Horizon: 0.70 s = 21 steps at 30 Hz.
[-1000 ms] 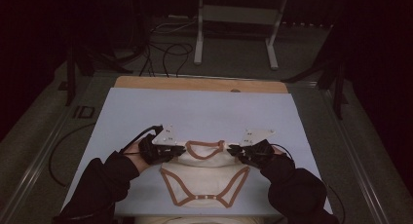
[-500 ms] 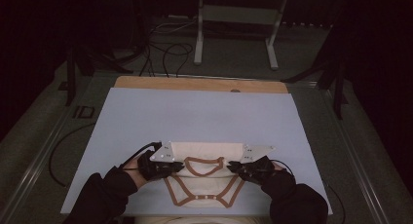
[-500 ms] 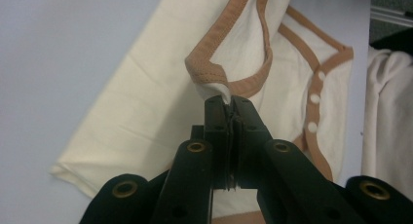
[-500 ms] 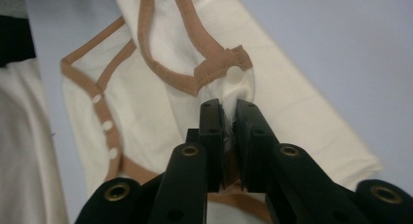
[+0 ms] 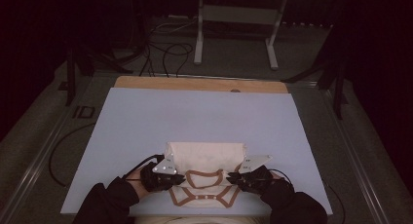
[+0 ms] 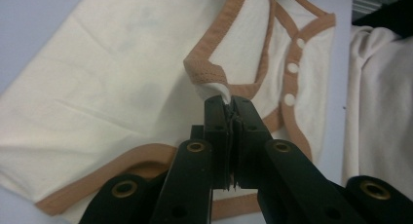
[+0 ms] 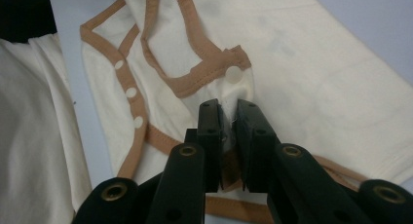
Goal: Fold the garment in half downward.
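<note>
A cream baby bodysuit point(image 5: 204, 158) with tan trim lies folded near the front edge of the pale blue table point(image 5: 195, 117). In the high view my left gripper point(image 5: 176, 177) and right gripper point(image 5: 234, 177) sit at its two near corners. In the left gripper view my left gripper point(image 6: 229, 104) is shut on a pinch of cream cloth beside the tan trim point(image 6: 204, 70). In the right gripper view my right gripper point(image 7: 228, 109) has its jaws a little apart, having just been opening. Cloth by a white snap point(image 7: 234, 75) is still caught between them and tented up.
A wooden strip point(image 5: 199, 84) borders the table's far edge. Beyond it on the floor stand a metal frame point(image 5: 234, 29) and loose cables point(image 5: 165, 48). The person's dark sleeves point(image 5: 107, 202) and light clothing point(image 5: 204, 220) sit at the near edge.
Both hands have come toward the near edge and lower, drawing the held corners with them. The bodysuit now lies folded, with a plain cream panel beyond the grippers.
</note>
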Each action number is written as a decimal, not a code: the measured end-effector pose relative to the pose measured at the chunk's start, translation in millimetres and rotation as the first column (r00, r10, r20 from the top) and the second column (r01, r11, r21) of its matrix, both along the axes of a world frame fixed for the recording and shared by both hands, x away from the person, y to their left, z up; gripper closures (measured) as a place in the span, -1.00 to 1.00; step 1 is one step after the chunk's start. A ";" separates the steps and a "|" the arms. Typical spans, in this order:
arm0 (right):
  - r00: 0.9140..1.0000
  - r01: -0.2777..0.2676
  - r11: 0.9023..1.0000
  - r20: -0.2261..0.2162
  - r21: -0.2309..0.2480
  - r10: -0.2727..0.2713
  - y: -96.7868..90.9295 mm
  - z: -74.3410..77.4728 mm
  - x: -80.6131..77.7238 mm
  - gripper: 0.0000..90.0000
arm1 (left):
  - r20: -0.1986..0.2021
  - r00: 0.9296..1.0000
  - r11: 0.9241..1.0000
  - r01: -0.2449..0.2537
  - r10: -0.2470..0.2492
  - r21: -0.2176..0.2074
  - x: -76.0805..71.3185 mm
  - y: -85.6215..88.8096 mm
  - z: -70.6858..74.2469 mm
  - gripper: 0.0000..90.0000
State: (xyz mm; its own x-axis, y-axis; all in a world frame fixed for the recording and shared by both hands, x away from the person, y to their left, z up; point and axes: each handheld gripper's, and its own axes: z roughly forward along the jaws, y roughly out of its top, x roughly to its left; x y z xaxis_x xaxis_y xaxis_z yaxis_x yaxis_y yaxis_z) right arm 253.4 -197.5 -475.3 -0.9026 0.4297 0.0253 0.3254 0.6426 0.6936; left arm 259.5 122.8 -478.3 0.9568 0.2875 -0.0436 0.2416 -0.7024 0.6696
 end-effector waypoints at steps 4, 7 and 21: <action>1.000 -0.004 1.000 -0.022 0.008 0.004 -0.3 -1.6 -5.9 0.73 | 0.003 1.000 1.000 0.017 -0.017 0.006 -6.8 0.4 -0.9 0.87; 0.999 -0.012 1.000 -0.030 0.002 0.012 -1.5 -3.2 -9.4 0.66 | -0.014 0.999 0.999 0.047 -0.047 0.020 -12.4 0.0 -1.7 0.81; 0.999 -0.008 1.000 -0.031 0.029 0.009 -9.8 0.7 -14.5 0.12 | -0.057 0.994 0.996 0.092 -0.092 0.001 -25.2 9.1 -3.6 0.24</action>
State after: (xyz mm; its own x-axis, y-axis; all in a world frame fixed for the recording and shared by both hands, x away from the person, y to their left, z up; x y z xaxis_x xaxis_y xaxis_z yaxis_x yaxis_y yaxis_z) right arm 238.9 -207.4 -474.6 -0.9049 0.4206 0.0656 0.3417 0.6257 0.7013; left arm 234.3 131.8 -481.9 0.9751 0.1987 -0.0982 0.2138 -0.7259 0.6537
